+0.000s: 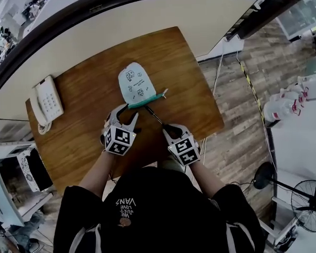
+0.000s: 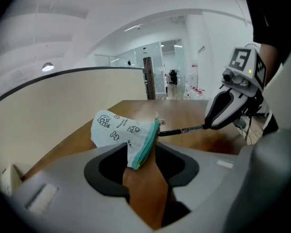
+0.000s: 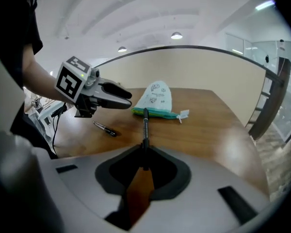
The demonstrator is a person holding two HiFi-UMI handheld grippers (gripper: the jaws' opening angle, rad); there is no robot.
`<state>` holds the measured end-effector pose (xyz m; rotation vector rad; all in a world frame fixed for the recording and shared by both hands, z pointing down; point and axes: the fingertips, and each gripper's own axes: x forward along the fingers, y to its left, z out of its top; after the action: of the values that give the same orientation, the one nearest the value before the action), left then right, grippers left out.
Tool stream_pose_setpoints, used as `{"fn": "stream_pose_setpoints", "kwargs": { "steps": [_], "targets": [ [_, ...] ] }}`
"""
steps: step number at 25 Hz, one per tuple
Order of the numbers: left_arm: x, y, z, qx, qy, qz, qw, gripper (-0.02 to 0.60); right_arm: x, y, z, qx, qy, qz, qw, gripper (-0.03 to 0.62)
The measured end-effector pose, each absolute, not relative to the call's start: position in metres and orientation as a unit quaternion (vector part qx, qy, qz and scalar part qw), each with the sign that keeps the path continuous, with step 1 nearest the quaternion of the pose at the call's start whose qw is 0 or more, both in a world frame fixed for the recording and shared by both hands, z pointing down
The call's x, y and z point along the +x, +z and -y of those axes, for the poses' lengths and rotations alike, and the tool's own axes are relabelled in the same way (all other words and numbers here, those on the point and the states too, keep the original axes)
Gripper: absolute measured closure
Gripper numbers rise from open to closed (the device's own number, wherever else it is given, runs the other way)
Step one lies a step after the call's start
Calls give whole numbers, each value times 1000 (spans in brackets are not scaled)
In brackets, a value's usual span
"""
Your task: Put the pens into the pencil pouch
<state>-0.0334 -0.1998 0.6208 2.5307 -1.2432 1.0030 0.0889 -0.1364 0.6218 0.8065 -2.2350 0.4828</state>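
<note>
Aiming a black pen (image 3: pixel 145 125), clamped in the right gripper (image 3: pixel 144 155), at the zip mouth of the pencil pouch (image 1: pixel 136 83) lying mid-table (image 1: pixel 84 96), the person held the left gripper (image 2: pixel 142 155) with jaws apart astride its near-left corner, and the next move probably called for pinching that edge and sliding the pen in.

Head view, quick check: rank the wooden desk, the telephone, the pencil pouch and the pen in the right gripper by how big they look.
1. wooden desk, by far the largest.
2. telephone and pencil pouch: too alike to rank.
3. pen, clamped in the right gripper: smallest.
</note>
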Motion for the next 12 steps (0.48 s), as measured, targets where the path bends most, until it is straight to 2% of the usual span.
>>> {"fn": "stream_pose_setpoints", "kwargs": {
  "steps": [10, 12],
  "targets": [
    [-15, 662, 224, 813, 437, 382, 44, 422, 124, 619, 131, 325, 195, 857, 349, 526],
    [-16, 662, 227, 810, 434, 391, 56, 462, 127, 618, 132, 324, 195, 858, 347, 526]
  ]
}}
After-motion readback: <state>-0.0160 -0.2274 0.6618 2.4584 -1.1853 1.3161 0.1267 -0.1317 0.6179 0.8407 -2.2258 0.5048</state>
